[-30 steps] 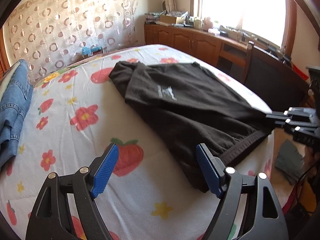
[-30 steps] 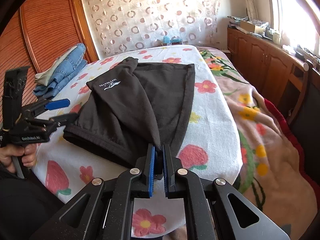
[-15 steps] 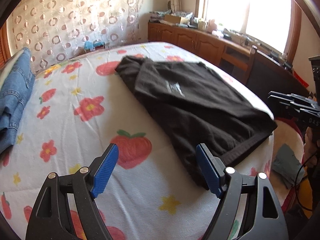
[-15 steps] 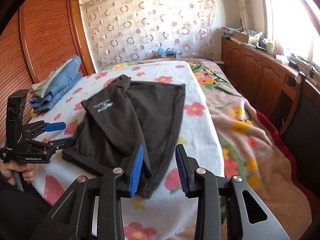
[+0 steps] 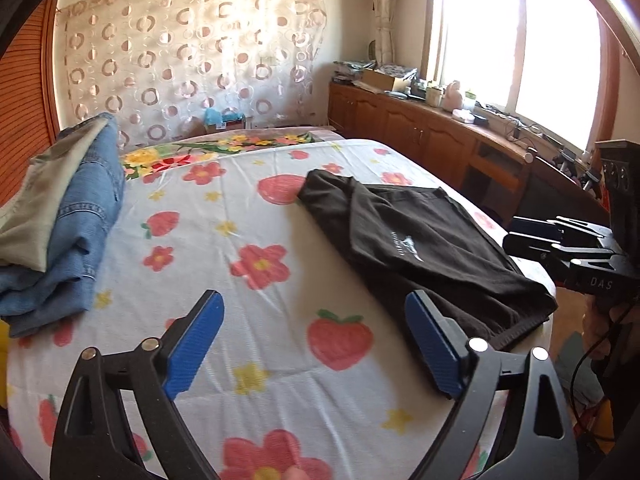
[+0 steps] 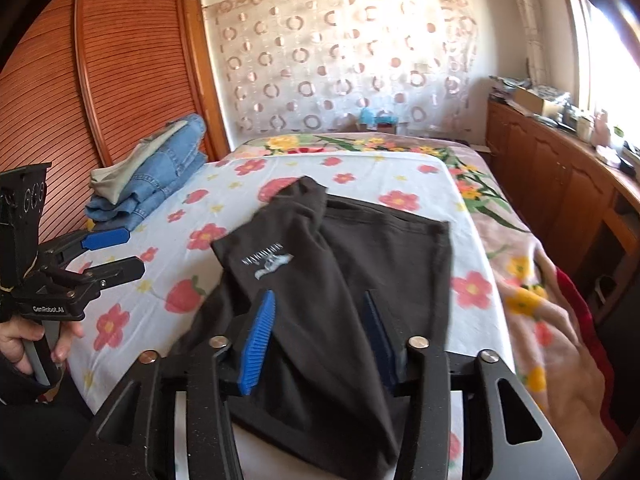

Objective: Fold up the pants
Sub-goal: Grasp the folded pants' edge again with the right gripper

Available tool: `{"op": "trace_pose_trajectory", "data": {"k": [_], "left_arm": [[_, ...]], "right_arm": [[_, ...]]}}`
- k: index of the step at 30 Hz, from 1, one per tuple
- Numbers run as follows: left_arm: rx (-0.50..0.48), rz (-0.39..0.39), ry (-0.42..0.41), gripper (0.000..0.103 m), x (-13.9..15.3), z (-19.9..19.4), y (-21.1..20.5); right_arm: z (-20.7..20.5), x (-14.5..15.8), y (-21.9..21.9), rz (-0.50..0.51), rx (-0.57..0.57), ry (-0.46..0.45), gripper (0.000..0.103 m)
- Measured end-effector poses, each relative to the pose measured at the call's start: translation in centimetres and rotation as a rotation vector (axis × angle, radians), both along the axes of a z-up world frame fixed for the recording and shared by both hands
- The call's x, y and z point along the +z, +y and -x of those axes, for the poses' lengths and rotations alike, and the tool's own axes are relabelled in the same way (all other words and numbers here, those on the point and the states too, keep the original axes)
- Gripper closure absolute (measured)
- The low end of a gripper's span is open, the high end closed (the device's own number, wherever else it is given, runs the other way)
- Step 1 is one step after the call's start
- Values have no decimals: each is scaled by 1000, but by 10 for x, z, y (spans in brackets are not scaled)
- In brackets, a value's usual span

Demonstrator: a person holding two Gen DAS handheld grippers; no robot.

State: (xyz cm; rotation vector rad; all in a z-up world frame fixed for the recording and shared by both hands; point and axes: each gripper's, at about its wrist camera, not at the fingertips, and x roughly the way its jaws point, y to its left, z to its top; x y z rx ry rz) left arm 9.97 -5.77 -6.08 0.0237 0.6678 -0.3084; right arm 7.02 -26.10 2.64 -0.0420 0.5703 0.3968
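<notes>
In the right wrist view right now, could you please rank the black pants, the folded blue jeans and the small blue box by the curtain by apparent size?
1. Black pants, largest, though nearest the camera.
2. Folded blue jeans.
3. Small blue box, smallest, though farthest away.

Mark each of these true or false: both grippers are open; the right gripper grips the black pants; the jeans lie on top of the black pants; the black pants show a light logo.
1. Both the left gripper and right gripper are open. True.
2. The right gripper grips the black pants. False: its jaws are spread, clamping nothing.
3. The jeans lie on the pants. False: they are stacked apart, across the bed.
4. The pants show a light logo. True.
</notes>
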Motion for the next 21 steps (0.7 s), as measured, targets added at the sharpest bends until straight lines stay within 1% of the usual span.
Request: {"op": "trace_pose_trajectory", "data": {"k": [9,12,15,21], "left_arm": [[14,21,6,10,2,0,19],[30,10,-7,10,4,2,25],[36,12,-10,10,5,3,30],[56,21,-9,10,5,5,39]], "right_arm": [[-44,-2,33,19,87,37,52],[-63,-3,49,28,131,67,52],[-76,-6,66,51,173,88,52],[-97,-17,86,103,196,124,52]]}}
